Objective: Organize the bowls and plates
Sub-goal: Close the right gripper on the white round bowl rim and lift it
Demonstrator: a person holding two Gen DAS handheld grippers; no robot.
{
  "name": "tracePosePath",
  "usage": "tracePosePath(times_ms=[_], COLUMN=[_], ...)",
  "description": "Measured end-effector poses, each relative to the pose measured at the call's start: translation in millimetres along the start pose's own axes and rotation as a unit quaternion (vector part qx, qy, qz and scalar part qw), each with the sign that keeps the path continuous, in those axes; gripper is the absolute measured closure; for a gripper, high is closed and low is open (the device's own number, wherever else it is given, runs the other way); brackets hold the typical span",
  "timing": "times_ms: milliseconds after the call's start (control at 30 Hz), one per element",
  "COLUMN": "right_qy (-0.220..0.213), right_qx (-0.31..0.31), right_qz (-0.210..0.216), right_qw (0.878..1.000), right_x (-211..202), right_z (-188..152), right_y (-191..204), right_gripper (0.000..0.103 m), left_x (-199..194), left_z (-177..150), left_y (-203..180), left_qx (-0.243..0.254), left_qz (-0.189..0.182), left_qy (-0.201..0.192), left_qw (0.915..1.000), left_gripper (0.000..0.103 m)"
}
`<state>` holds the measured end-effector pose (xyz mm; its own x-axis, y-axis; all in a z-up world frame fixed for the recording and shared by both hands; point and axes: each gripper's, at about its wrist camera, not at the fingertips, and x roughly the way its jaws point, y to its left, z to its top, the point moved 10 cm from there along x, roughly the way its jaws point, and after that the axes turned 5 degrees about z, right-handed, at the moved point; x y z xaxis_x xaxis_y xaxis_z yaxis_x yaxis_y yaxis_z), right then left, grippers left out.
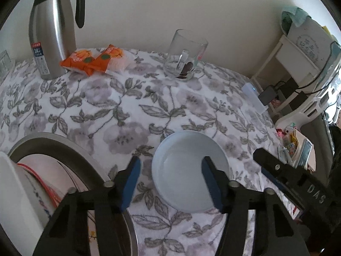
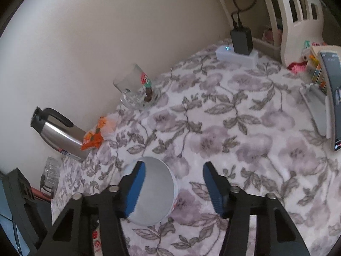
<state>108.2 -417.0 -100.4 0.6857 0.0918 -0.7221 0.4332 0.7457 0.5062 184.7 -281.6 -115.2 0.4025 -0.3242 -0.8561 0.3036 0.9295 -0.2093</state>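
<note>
A small, shallow, pale blue-white round ceramic bowl is seen lying upright and empty on the table covered by a white cloth printed with grey leaves and mauve flowers. In the left wrist view it sits between and just ahead of the blue-padded fingers of the left claw, whose jaws are spread wide and hold nothing; the right pad overlaps the bowl's rim in the picture, though contact cannot be confirmed. In the right wrist view the same bowl is partly covered by the left pad of the right claw, likewise spread wide with nothing held.

The step in hand is judged to be the approach to this bowl, not yet grasped. For the next move, one pad would have to be lowered inside the rim and the other outside, then closed, so that the bowl could be carried to the large metal-rimmed round dish at the left, in which a white bowl with a red line is already held.

Farther back, well apart, a stainless-steel vacuum jug with black handle, orange snack packets and a clear glass mug are set near the wall.
</note>
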Motion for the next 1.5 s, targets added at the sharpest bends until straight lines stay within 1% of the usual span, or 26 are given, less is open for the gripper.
tracePosePath(times_ms=[133,200,367,433,467,533,700,867,933,1000,1133,1167,1500], right_qy=[0.027,0.039,0.065,0.075,0.078,0.084,0.094,0.105,0.107,0.108,0.108,0.108,0.109], right_qx=[-0.004,-0.007,-0.014,-0.018,-0.019,-0.021,-0.030,-0.029,-0.031,-0.034,-0.040,-0.040,-0.025], right_qz=[-0.005,-0.011,-0.022,-0.029,-0.030,-0.030,-0.030,-0.028,-0.029,-0.028,-0.036,-0.036,-0.035], right_qw=[1.000,0.999,0.998,0.997,0.996,0.996,0.995,0.994,0.993,0.993,0.993,0.993,0.993], right_x=[15.3,22.2,37.2,42.3,44.3,47.5,54.5,61.2,63.2,64.4,64.9,65.2,66.7], right_z=[-10.1,-15.4,-28.1,-32.5,-33.9,-36.4,-41.9,-48.2,-50.0,-51.2,-51.3,-51.4,-52.3], right_y=[-2.3,-4.0,-7.4,-9.0,-9.1,-8.1,-3.0,-2.1,-1.1,1.1,2.0,1.4,-5.8], right_gripper=[0.053,0.053,0.063,0.065,0.067,0.070,0.076,0.078,0.082,0.084,0.085,0.087,0.089], left_x=[9.7,14.8,29.8,34.2,36.3,38.6,41.9,42.8,42.6,42.6,43.1,43.0,40.4], left_z=[0.6,0.2,-4.4,-7.1,-8.4,-10.4,-13.8,-13.5,-13.2,-12.9,-11.9,-11.7,-9.5], left_y=[3.3,3.2,3.6,5.1,6.0,6.2,3.8,3.5,3.3,2.8,5.5,5.8,-0.4], left_qx=[-0.006,-0.007,-0.011,-0.015,-0.017,-0.019,-0.018,-0.014,-0.012,-0.007,-0.004,-0.003,0.014], left_qz=[0.003,0.002,0.005,0.006,0.008,0.007,0.002,0.004,0.001,0.002,0.004,0.003,0.001], left_qy=[0.004,0.007,0.024,0.031,0.035,0.039,0.048,0.043,0.043,0.040,0.036,0.035,0.027], left_qw=[1.0000,0.9999,0.9996,0.9994,0.9992,0.9990,0.9987,0.9990,0.9990,0.9992,0.9993,0.9994,0.9995], left_gripper=[0.047,0.047,0.048,0.054,0.059,0.061,0.070,0.070,0.070,0.073,0.079,0.080,0.081])
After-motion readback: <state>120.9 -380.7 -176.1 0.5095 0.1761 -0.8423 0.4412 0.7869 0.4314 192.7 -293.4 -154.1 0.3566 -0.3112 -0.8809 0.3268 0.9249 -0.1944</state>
